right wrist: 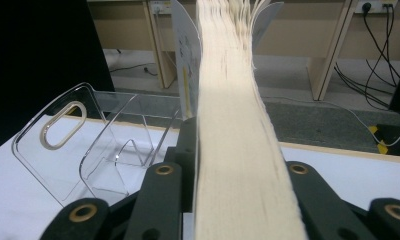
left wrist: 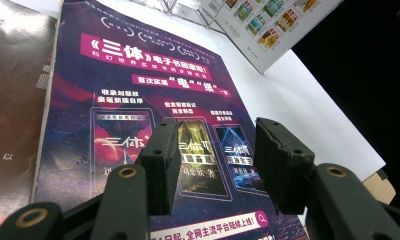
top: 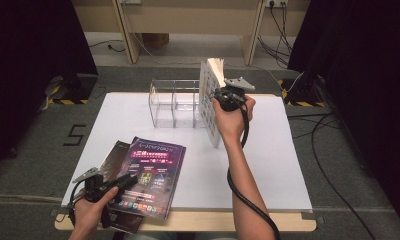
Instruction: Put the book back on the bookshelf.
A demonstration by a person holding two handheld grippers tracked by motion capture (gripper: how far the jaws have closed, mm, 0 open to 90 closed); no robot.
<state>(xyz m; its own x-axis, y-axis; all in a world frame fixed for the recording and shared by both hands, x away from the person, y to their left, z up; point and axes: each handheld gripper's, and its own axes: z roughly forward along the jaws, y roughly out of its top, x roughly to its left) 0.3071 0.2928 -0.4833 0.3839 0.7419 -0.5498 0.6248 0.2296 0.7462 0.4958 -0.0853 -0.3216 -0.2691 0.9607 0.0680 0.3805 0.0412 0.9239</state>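
A white-topped table (top: pixel 283 165) between dark curtains, with two books in hand.

In the high view the right gripper (top: pixel 227 98) holds a thick white-covered book printed with small coloured pictures (top: pixel 208 95) upright on the table, just beside a clear acrylic divided book rack (top: pixel 173 102). The right gripper view adds what that angle hides: the cream page edges (right wrist: pixel 235 150) run straight up between the jaws, which are clamped on the book's two sides. The left gripper (top: pixel 119 184) hovers over a glossy purple magazine with pink banners (left wrist: pixel 138 100) lying flat near the table's front left corner (on top of a darker one (top: pixel 113 155)); its own view shows the jaws well apart and holding nothing.
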